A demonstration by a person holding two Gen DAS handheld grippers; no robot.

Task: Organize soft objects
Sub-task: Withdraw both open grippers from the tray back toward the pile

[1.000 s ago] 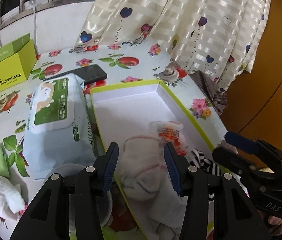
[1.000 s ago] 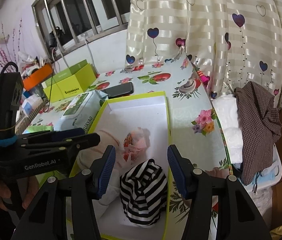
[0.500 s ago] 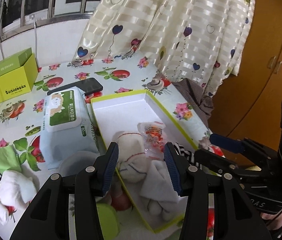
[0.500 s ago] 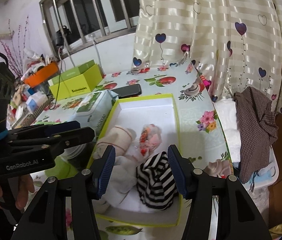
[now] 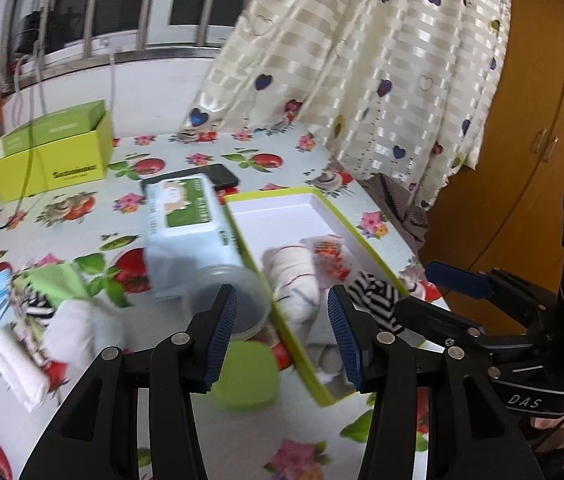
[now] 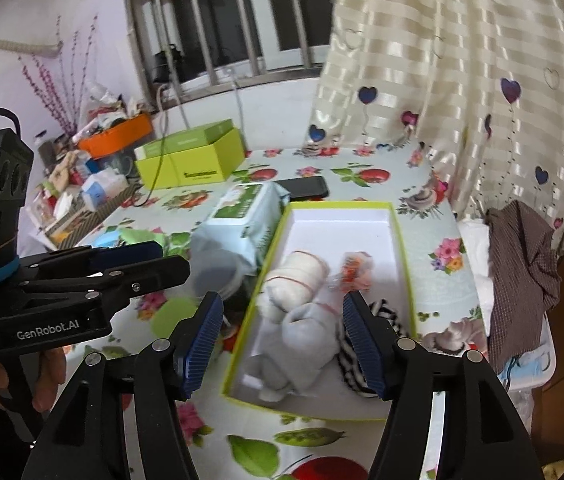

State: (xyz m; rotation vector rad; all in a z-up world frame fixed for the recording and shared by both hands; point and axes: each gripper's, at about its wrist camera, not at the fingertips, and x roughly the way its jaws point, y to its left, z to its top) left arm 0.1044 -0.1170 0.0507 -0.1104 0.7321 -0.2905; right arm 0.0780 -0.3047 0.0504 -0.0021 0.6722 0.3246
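Now clear of box (image 6: 401, 248); both grippers empty, jaws apart, right gripper (image 6: 282, 340) just opening.
Socks (image 6: 302, 280) inside box; risk of left gripper (image 5: 282, 332) knocking cup (image 5: 225, 300) nearby.

This is a room in a home. A table has a tablecloth (image 5: 81, 216) with flowers and tomatoes on it. A curtain (image 6: 462, 80) with hearts hangs by a barred window (image 6: 221, 20), near a wooden cupboard (image 5: 542, 160)
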